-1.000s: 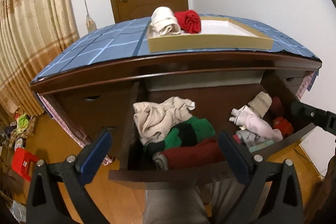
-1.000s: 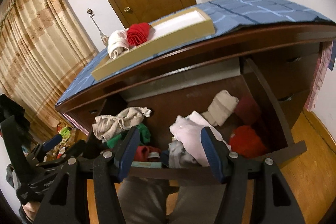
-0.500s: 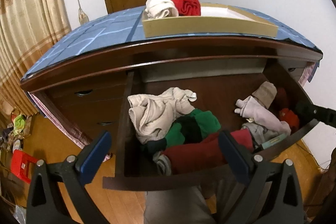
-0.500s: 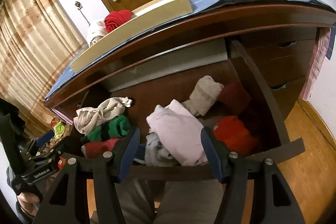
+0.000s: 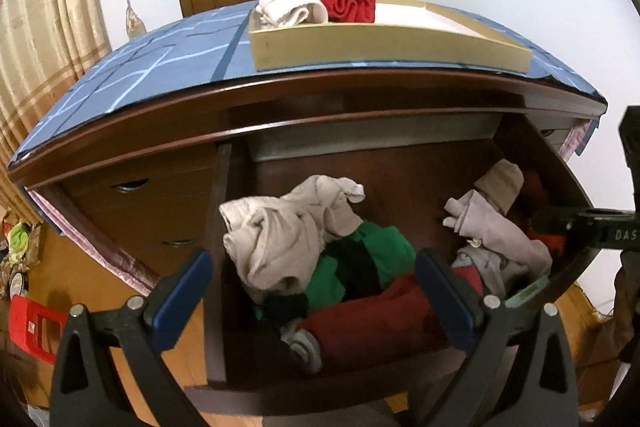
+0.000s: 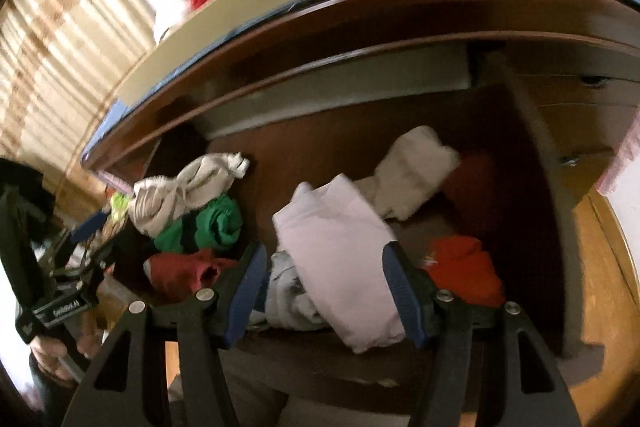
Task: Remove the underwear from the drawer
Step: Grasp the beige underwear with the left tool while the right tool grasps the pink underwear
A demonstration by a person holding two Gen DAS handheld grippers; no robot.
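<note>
Fingers [image 6: 256,279] of the right gripper [image 6: 324,287] stand apart, empty, straddling a folded pale lilac garment [image 6: 344,259] at the open drawer [image 5: 216,267] front. Left gripper [image 5: 312,287] gapes wide over the maroon roll [image 5: 360,323] at 6 o'clock.

Judgement: dip lower, pinch one fold, lift clear of the grey piece beneath.

Left view alone shows the cream bundle [image 5: 288,3] in the tray [image 5: 384,47]; right view shows an orange-red piece [image 6: 464,271] at 4 o'clock.

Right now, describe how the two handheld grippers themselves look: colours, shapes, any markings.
Both grippers are black plastic clamp-style frames with triangular cut-outs and silver rivets. The left gripper and right gripper each carry two long fingers faced with dark blue pads. Seen from the right wrist camera, the left gripper's black body bears white lettering, too blurred to read. A partial white "DAS" marking shows on the right gripper's body.
</note>
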